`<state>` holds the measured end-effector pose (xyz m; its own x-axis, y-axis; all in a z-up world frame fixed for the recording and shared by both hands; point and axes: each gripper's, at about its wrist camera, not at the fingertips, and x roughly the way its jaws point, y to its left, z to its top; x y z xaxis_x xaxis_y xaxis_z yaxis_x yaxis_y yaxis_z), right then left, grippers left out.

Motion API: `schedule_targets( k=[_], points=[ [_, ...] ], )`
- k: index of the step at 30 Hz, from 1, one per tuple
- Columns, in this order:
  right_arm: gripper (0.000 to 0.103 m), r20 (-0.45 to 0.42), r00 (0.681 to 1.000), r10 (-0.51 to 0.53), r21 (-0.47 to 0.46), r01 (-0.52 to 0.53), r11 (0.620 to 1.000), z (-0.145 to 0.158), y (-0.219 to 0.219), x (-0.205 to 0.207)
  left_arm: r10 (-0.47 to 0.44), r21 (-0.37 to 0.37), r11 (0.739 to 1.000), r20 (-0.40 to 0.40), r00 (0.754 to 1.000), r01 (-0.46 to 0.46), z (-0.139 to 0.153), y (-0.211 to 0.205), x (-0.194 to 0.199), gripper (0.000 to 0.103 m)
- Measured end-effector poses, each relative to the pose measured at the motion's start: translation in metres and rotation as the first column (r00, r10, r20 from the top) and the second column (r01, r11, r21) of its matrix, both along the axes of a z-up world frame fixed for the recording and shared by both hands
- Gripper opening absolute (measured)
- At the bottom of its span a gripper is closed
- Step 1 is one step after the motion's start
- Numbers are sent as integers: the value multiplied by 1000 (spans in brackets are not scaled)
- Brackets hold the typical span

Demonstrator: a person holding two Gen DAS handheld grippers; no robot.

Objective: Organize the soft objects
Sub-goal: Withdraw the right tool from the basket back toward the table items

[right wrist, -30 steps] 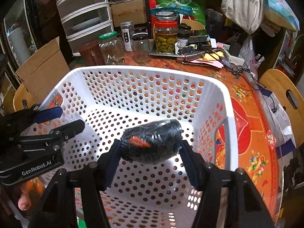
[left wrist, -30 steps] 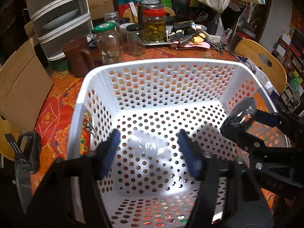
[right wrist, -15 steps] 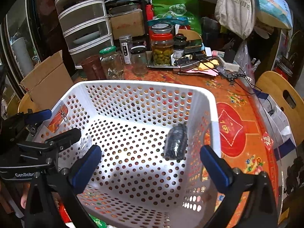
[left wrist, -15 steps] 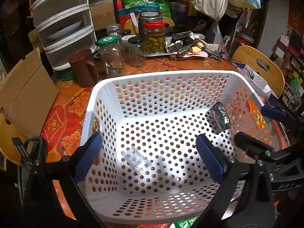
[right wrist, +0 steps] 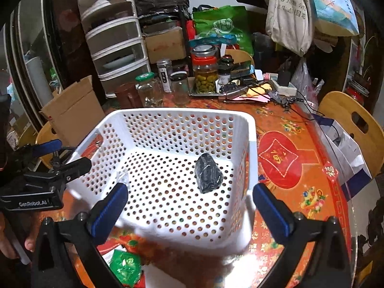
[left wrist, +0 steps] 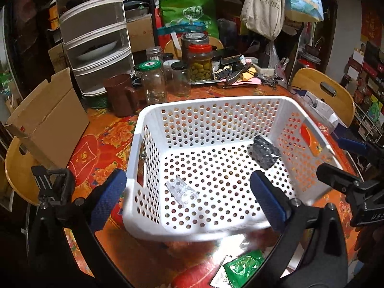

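A white perforated basket (left wrist: 206, 105) (right wrist: 249, 148) stands on the orange table. A dark wrapped soft bundle (left wrist: 264, 152) (right wrist: 208, 174) lies on its floor at the right. A clear plastic packet (left wrist: 182, 189) (right wrist: 122, 176) lies on its floor at the left. A green packet (left wrist: 242, 270) (right wrist: 124, 267) lies on the table in front of the basket. My left gripper (left wrist: 189, 201) is open and empty, above the basket's near rim. My right gripper (right wrist: 189, 211) is open and empty, also near the front rim.
Glass jars (left wrist: 153, 84), a brown mug (left wrist: 121, 96), an olive jar (left wrist: 200, 63) and small clutter crowd the table behind the basket. A cardboard box (left wrist: 48, 122) stands at the left, drawers (left wrist: 96, 38) behind. Wooden chairs (right wrist: 352, 122) flank the table.
One second ago my right gripper held the dark bundle and my left fingers flanked the clear packet; both opened and pulled back and up. Both things now lie in the basket.
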<state>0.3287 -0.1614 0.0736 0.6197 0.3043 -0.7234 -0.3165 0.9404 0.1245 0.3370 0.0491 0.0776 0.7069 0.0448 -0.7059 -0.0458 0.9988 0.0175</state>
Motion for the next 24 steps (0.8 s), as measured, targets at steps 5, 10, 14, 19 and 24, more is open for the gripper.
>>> schedule_targets(
  k=[5,10,14,19,24],
  points=[
    [103,17,1000,14,2,-14,1000,5,3,-24,-35,-13,999,23,999,36,6,-8,-27,102],
    [103,54,998,36,7,-37,999,9,1,-53,-48,-16,999,48,998,48,10,-13,-57,102],
    [103,55,998,28,23,-29,999,7,-7,-75,-61,-31,998,59,996,63,9,-13,-85,102],
    [103,82,996,22,26,-24,999,2,-17,-113,-70,-23,997,86,994,72,4,-10,-124,102],
    [103,65,997,32,56,-35,998,-20,-19,-146,-78,-45,996,102,992,83,-11,-8,-163,102]
  ],
)
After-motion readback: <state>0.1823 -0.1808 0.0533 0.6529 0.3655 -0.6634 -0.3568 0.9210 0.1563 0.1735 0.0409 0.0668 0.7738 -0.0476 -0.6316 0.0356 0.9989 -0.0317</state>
